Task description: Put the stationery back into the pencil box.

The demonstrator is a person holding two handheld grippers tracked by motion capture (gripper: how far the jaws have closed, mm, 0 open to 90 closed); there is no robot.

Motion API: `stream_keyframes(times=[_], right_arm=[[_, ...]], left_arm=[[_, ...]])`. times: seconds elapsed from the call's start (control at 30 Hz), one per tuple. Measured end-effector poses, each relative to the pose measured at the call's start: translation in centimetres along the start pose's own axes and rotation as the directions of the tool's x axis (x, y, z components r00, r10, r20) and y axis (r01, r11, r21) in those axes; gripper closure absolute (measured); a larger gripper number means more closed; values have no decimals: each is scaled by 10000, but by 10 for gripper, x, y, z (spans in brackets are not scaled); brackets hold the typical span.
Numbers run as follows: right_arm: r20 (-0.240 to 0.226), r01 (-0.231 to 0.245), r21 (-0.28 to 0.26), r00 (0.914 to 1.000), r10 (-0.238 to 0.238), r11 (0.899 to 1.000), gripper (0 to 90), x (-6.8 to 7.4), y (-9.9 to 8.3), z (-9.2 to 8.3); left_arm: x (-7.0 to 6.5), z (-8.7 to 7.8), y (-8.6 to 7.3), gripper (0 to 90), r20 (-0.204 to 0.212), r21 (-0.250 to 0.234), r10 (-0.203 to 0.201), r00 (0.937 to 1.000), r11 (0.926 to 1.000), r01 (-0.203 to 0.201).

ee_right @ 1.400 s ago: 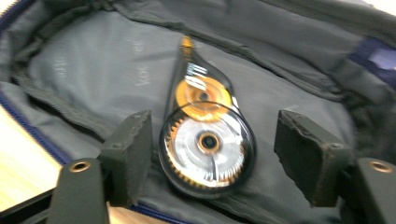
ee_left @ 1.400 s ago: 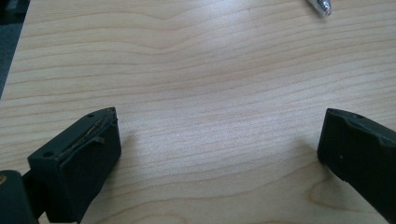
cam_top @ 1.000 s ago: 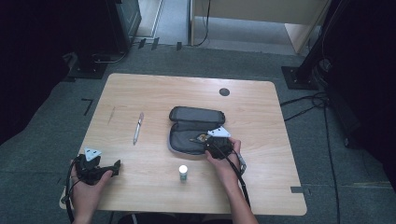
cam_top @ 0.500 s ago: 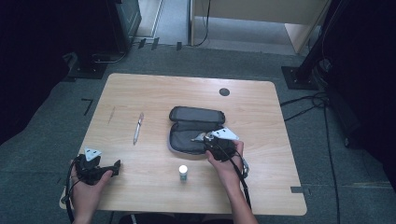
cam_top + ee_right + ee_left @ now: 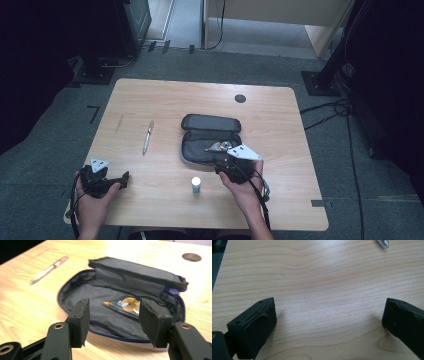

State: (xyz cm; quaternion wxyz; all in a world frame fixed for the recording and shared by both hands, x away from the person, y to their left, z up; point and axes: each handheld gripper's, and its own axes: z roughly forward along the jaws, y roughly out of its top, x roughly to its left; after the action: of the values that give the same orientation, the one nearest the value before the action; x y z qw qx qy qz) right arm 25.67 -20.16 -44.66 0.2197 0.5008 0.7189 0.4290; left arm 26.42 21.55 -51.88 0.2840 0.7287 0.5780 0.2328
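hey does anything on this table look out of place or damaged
Nothing looks spilled or broken. The pencil case lies unzipped and open with a correction tape inside, while the pen and a small white-capped bottle sit loose on the table. The left gripper's pad looks frayed along its edge.

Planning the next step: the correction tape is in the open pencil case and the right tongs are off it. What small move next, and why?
Probably swing the right tongs, open with nothing between them after just widening, toward the small white-capped bottle standing on the light wooden table. The clear correction tape dispenser already lies in the open black fabric pencil case; the bottle is nearest.
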Motion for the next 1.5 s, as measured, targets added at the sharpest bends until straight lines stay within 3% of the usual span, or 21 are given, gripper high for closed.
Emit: stream_keyframes(times=[0.3, 0.77, 1.23, 1.5], right_arm=[[-627, 175, -160, 9979, -185, 9997, 416, 19, 3, -16], [-1392, 342, -278, 9895, -377, 9990, 420, 42, 1, -25], [-2153, 645, -96, 9744, -650, 9979, 421, 61, -9, -27], [-2385, 777, 105, 9684, -730, 9969, 401, 65, -17, -24]], left_arm=[[0, 0, 0, 0, 1, 0, 0, 10000, 10000, 0], [0, 0, 0, 0, 5, -11, -14, 10000, 10000, 14], [0, 0, 0, 0, 2, 7, 9, 10000, 10000, -9], [0, 0, 0, 0, 2, 8, 12, 10000, 10000, -12]])
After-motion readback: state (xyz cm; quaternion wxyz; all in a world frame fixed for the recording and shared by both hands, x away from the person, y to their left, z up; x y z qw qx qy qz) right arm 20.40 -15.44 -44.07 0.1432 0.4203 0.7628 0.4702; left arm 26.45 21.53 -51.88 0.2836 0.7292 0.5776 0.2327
